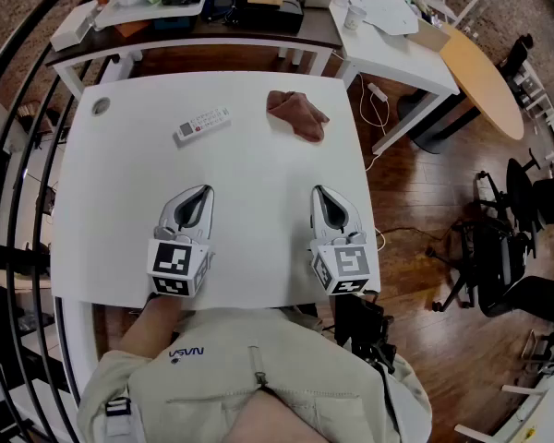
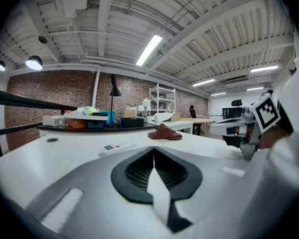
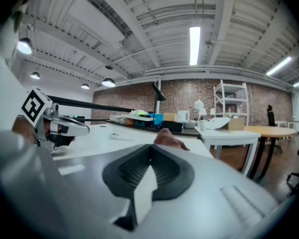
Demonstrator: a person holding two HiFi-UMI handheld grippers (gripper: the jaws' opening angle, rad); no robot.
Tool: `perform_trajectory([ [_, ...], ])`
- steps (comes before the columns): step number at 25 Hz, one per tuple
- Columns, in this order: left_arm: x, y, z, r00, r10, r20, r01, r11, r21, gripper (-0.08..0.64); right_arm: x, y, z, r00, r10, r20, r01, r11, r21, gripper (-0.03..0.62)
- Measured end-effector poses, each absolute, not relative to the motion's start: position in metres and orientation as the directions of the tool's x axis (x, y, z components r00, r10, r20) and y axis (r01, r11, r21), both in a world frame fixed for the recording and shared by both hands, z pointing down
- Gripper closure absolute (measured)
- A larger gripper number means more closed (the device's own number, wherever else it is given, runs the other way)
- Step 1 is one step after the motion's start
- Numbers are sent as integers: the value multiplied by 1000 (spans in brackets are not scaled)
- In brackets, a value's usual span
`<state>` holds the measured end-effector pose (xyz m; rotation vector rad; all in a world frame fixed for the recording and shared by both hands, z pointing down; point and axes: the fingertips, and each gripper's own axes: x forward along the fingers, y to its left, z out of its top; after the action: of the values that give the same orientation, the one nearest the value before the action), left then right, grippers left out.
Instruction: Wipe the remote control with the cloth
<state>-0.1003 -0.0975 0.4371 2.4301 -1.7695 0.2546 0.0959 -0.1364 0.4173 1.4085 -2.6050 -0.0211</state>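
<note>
A white remote control (image 1: 202, 125) lies on the far half of the white table (image 1: 120, 210), left of centre; it also shows small in the left gripper view as the remote (image 2: 117, 146). A crumpled brown cloth (image 1: 297, 113) rests to its right near the far edge, seen too as the cloth (image 2: 165, 132) and the cloth (image 3: 168, 139). My left gripper (image 1: 201, 192) and right gripper (image 1: 318, 193) sit side by side near the table's front edge, well short of both things. Both are shut with nothing between the jaws.
A dark desk (image 1: 198, 24) with trays and boxes stands beyond the table, and a white desk (image 1: 397, 44) with a cup and papers to its right. A black railing (image 1: 14, 155) runs along the left. Office chairs (image 1: 499, 257) stand on the wooden floor at right.
</note>
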Motion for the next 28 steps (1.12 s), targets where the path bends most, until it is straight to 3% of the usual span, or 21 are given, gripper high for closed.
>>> perform_trajectory([
  [3,-110,-114,420,320,-930,183,-943,-331,-31,479,94,-148,397,-546,-831,104,-819,556,144,588],
  [10,-141,-166,404,349,-909,228,-919,-380,-109,301,79,-179,364,-631,-771,85,-747,634,201,475],
  [18,-165,-223,420,381,-857,347,-884,-447,-134,209,69,-229,343,-688,-716,117,-681,693,236,391],
  [28,-184,-271,473,399,-733,551,-831,-543,-121,156,59,-297,374,-694,-664,278,-630,747,212,320],
])
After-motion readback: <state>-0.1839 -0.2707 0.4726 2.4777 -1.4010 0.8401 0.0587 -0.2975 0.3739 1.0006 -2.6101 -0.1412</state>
